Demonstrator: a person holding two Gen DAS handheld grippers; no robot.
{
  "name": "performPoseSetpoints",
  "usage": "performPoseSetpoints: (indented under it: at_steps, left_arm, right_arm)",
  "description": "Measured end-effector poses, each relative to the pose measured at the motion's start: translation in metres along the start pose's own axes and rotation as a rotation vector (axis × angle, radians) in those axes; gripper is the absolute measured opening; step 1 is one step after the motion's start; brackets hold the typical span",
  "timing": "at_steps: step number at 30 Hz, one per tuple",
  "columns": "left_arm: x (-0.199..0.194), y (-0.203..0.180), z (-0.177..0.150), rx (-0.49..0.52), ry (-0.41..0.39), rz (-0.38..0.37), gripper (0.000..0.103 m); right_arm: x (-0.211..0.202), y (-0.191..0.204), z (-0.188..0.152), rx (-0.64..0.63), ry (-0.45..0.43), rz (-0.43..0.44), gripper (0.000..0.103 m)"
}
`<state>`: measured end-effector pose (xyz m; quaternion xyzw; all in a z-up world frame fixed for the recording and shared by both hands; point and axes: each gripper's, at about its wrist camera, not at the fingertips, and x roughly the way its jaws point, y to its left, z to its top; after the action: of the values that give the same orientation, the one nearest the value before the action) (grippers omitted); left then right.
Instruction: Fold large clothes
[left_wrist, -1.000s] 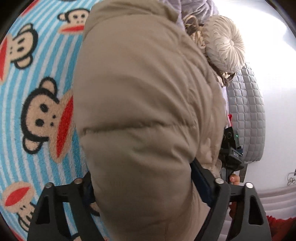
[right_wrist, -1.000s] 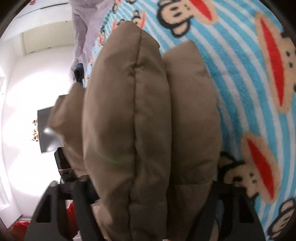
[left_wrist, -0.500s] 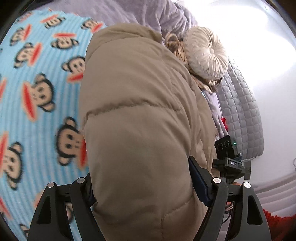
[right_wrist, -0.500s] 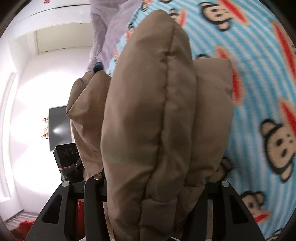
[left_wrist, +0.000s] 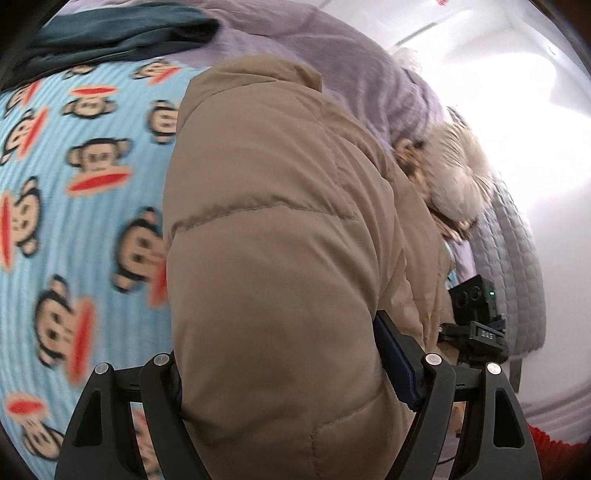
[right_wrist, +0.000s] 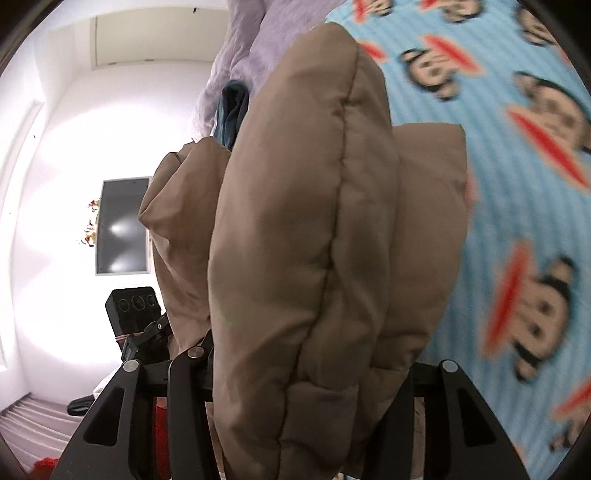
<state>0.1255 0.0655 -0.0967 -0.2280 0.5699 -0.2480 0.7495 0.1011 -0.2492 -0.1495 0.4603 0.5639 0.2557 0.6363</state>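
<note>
A tan puffer jacket fills the left wrist view, bunched between the jaws of my left gripper, which is shut on it. In the right wrist view the same jacket hangs in thick folds from my right gripper, also shut on it. The jacket is lifted above a blue monkey-print blanket that also shows in the right wrist view. The fingertips are hidden by the fabric. The other gripper's camera box shows at the jacket's far edge in each view.
A lilac quilt and a dark teal garment lie at the bed's far end. A cream round cushion and a grey quilted cover sit to the right. A dark wall screen hangs on a white wall.
Both grippers have risen and tilted with the jacket, which hangs farther from the blanket. More of the quilt and the teal garment has come into view.
</note>
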Motion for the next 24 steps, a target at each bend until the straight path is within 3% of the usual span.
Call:
performPoseSetpoints:
  at_steps: [4, 6, 8, 11, 14, 16, 17, 20, 22, 24]
  left_arm:
    - [0.018, 0.055, 0.006, -0.070, 0.002, 0.055, 0.086]
    - [0.027, 0.073, 0.004, -0.098, 0.000, 0.067, 0.094]
    - [0.031, 0.077, 0.000, -0.110, -0.015, 0.067, 0.095]
    - [0.023, 0.073, -0.003, -0.090, -0.032, 0.121, 0.095]
    - [0.005, 0.057, -0.006, -0.037, -0.086, 0.210, 0.093]
    - [-0.011, 0.052, -0.007, -0.016, -0.132, 0.230, 0.082]
    - [-0.019, 0.052, -0.006, -0.014, -0.143, 0.235, 0.080]
    - [-0.037, 0.051, 0.003, -0.014, -0.197, 0.220, 0.080]
    - [-0.037, 0.045, 0.011, -0.004, -0.206, 0.219, 0.080]
    - [-0.030, 0.029, 0.020, 0.011, -0.215, 0.222, 0.080]
  right_arm:
    - [0.042, 0.006, 0.015, -0.029, 0.027, -0.073, 0.053]
    - [0.055, 0.000, 0.018, -0.033, 0.037, -0.120, 0.060]
    - [0.066, -0.006, 0.023, -0.013, 0.036, -0.150, 0.067]
    - [0.058, -0.003, 0.026, 0.003, 0.018, -0.195, 0.067]
    - [0.024, 0.009, 0.013, -0.038, -0.043, -0.298, 0.067]
    - [-0.001, 0.019, 0.004, -0.085, -0.127, -0.359, 0.067]
    - [-0.020, 0.023, 0.002, -0.103, -0.169, -0.355, 0.064]
    - [-0.064, 0.028, -0.010, -0.123, -0.207, -0.196, 0.058]
    - [-0.056, 0.037, -0.007, -0.118, -0.162, -0.090, 0.058]
    - [-0.030, 0.053, 0.000, -0.103, -0.118, -0.054, 0.058]
